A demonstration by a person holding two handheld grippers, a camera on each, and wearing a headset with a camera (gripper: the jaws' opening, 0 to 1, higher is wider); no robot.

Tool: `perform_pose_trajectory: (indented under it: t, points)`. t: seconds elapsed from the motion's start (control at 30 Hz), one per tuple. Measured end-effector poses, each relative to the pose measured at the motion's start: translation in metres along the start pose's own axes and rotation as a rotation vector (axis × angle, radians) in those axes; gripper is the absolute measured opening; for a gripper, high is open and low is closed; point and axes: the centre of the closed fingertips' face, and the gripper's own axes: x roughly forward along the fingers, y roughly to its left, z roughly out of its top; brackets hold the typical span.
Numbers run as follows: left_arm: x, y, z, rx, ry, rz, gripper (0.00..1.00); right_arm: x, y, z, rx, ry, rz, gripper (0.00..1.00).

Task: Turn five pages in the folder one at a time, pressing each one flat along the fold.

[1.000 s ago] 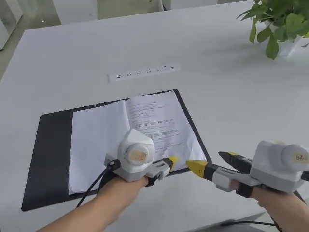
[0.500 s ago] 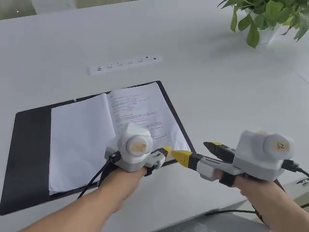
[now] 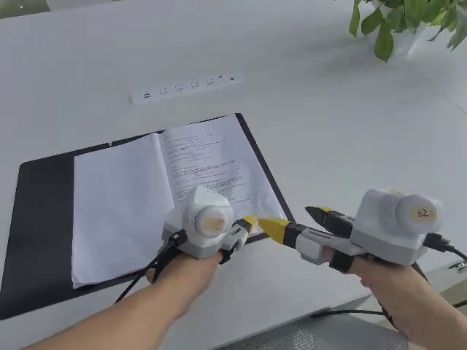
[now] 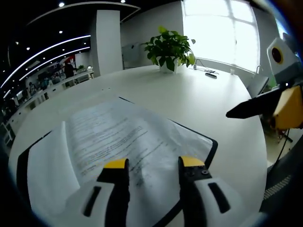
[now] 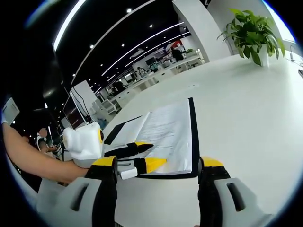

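Observation:
A black folder (image 3: 36,219) lies open on the white table, with a blank sheet (image 3: 117,204) on its left and a printed page (image 3: 211,164) on its right. My left gripper (image 3: 244,227) hovers over the printed page's near right corner. Its jaws stand apart in the left gripper view (image 4: 154,163), with the page (image 4: 118,132) below them and nothing between them. My right gripper (image 3: 292,219) sits just right of the folder's corner, wide open and pointing left at the left gripper (image 5: 137,156). In the right gripper view (image 5: 157,163) the folder (image 5: 193,137) lies ahead.
A white power strip (image 3: 186,87) lies beyond the folder. A potted plant (image 3: 401,22) stands at the far right corner. A black cable (image 3: 350,313) runs along the table's near edge by my right hand.
The head view has shifted, so the folder sits further left and higher. The right gripper's tip has edged a little closer to the left gripper. The pages have not moved.

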Motion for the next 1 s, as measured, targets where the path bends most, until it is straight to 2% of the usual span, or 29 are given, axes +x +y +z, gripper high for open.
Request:
perform_pose_trajectory:
  t: [0.13, 0.27, 0.37, 0.47, 0.53, 0.63, 0.67, 0.7, 0.8, 1.0]
  points:
    - [0.0, 0.0, 0.0, -0.003, -0.005, -0.001, 0.39, 0.001, 0.0, -0.001, 0.007, 0.0, 0.0, 0.68]
    - [0.0, 0.007, 0.0, 0.007, -0.01, 0.026, 0.2, 0.002, 0.0, -0.001, 0.007, 0.004, 0.003, 0.68]
    - [0.0, 0.007, 0.0, 0.017, -0.009, 0.023, 0.17, 0.004, 0.0, -0.001, 0.003, 0.006, 0.004, 0.68]
    - [0.002, 0.015, 0.0, 0.04, 0.005, 0.05, 0.07, 0.007, -0.001, -0.003, 0.008, 0.014, 0.002, 0.67]
    - [0.002, 0.014, -0.001, 0.058, 0.008, 0.044, 0.06, 0.008, -0.001, -0.003, 0.008, 0.014, 0.003, 0.66]
    - [0.003, 0.016, 0.0, 0.044, 0.011, 0.047, 0.03, 0.012, -0.002, -0.005, -0.003, 0.028, 0.004, 0.64]
    - [0.003, 0.017, 0.0, 0.027, 0.008, 0.052, 0.03, 0.013, -0.002, -0.006, -0.005, 0.03, 0.007, 0.63]
    - [0.003, 0.018, 0.0, -0.016, 0.002, 0.055, 0.03, 0.015, -0.002, -0.005, -0.004, 0.031, 0.009, 0.63]
    - [0.002, 0.018, 0.0, -0.03, -0.005, 0.055, 0.02, 0.021, -0.002, -0.003, -0.008, 0.031, 0.016, 0.58]
    - [0.002, 0.018, 0.0, -0.024, -0.007, 0.056, 0.02, 0.036, -0.008, -0.003, 0.006, 0.047, 0.018, 0.52]
